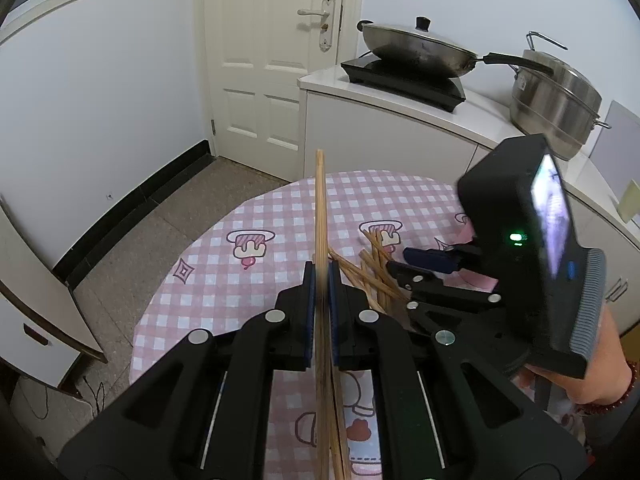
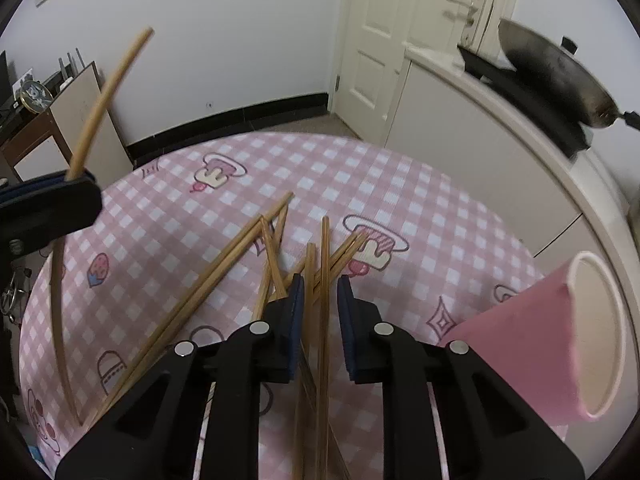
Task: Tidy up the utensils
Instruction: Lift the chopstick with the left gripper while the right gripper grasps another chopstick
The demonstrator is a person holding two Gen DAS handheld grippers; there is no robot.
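left tool (image 1: 320,300) clamps one chopstick (image 1: 320,208) | right tool (image 2: 320,312) spread over pile (image 2: 256,256) on surface (image 2: 400,184) | cup (image 2: 560,340) looks empty | barely started

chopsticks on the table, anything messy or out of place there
Yes. The loose chopsticks lie scattered and crossed on the checked tablecloth instead of in the pink cup, which is tipped on its side. The left gripper is shut on a chopstick.

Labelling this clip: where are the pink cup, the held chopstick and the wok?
pink cup (image 2: 516,344), right wrist view, its outer wall.
held chopstick (image 1: 320,208), left wrist view, mid-shaft.
wok (image 1: 416,50), left wrist view, its bowl.
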